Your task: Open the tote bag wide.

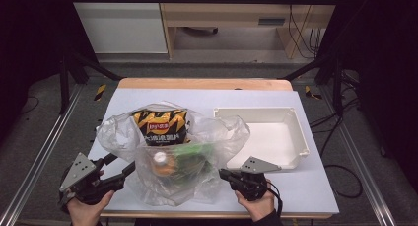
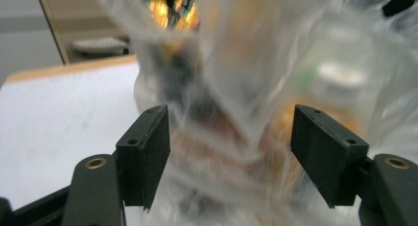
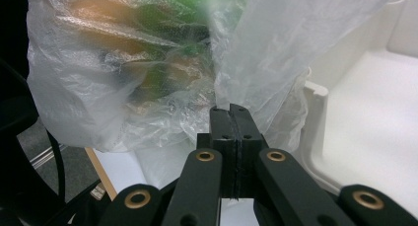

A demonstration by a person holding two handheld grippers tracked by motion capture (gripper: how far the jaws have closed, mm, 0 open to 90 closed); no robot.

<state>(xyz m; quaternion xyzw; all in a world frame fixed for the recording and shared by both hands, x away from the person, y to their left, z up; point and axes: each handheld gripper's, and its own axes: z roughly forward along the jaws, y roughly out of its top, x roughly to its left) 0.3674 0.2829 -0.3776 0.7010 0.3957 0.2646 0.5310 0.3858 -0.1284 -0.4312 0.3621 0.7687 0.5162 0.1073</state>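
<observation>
Bag pinched on one side, free on the other

Film is what we are handling, and that explains most of how things sit. Our right gripper (image 3: 230,110) has its jaws pressed flat together with a fold of the clear plastic bag (image 1: 172,152) rising from between the pads, so that side of the bag is anchored just beside the white tray (image 1: 296,130). We hold it low and near the table edge, which keeps the thin plastic from sliding while the rest of the bag slumps on the white table (image 1: 315,191).

Our left gripper (image 1: 121,174) stands at the bag's other side with its jaws spread wide. In the left gripper view the plastic bulges in the gap between the two black pads (image 2: 150,152), but neither pad presses on it, so we judge this side to be unheld for now.

The bag lies in the middle of the table, near us, well filled: a chip packet (image 1: 160,126) in yellow and black stands at its far end, a bottle with a white cap (image 1: 160,159) lies nearer, and something green (image 1: 192,159) sits beside the bottle. All three stay inside the film.

The tray is empty and touches the bag's right flank, which suggests to us that it is where the contents are meant to go. With one edge pinned, the open gripper looks placed to take a second fold and spread the mouth.
</observation>
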